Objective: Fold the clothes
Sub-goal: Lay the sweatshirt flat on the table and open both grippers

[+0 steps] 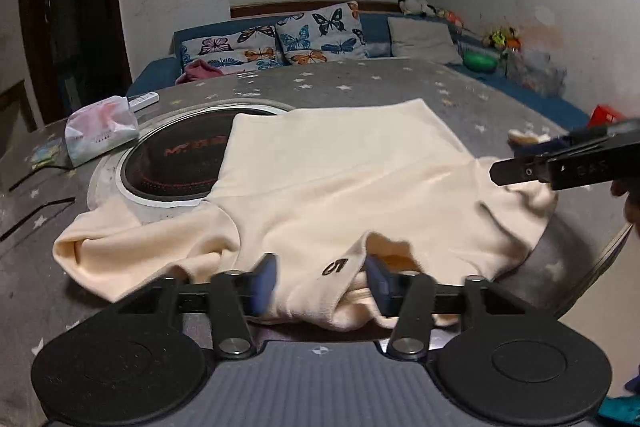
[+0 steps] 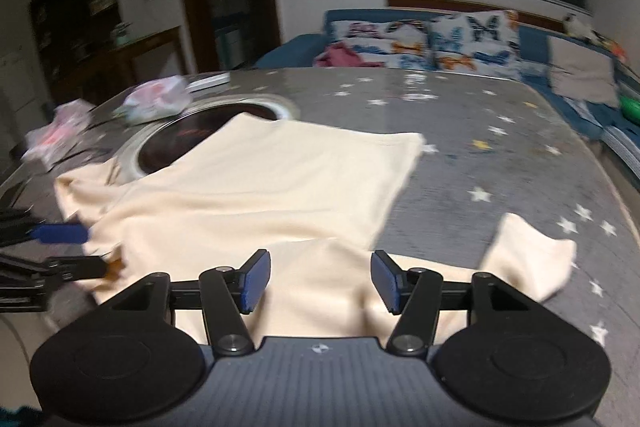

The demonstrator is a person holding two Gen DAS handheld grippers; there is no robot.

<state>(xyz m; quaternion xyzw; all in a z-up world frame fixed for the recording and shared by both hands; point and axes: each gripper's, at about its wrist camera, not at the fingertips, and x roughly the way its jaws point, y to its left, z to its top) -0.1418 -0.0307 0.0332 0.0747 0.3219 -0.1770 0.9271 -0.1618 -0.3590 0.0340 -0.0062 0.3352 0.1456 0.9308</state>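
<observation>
Shirt: a cream T-shirt point(image 1: 344, 183) lies spread on the grey star-print bench point(image 1: 400, 83), collar toward the near edge, hem at the far end, part of it draped over a round dark inset point(image 1: 176, 163) in the bench top.
Sleeves: one sleeve sticks out flat to the left, the other to the right (nothing tucked in that the views show).
Left hand-held gripper point(image 1: 320, 277): blue pads wide apart, straddling the collar fabric with the small "5" mark; closing on nothing.
Right hand-held gripper point(image 2: 320, 281): also spread wide, hovering over the near right shoulder area, holding nothing; this view is motion-blurred.
Step in hand: looks like lining up a pinch at the collar and shoulder; a shirt lying flat like this fits either being laid out for folding or being re-gripped between folds, hard to say which.
Next move needs: both sets of pads catching fabric cleanly along the near edge, without bunching.
Containers: a soft pack of tissues point(image 1: 102, 131) sits beside the inset; contents not visible.
</observation>
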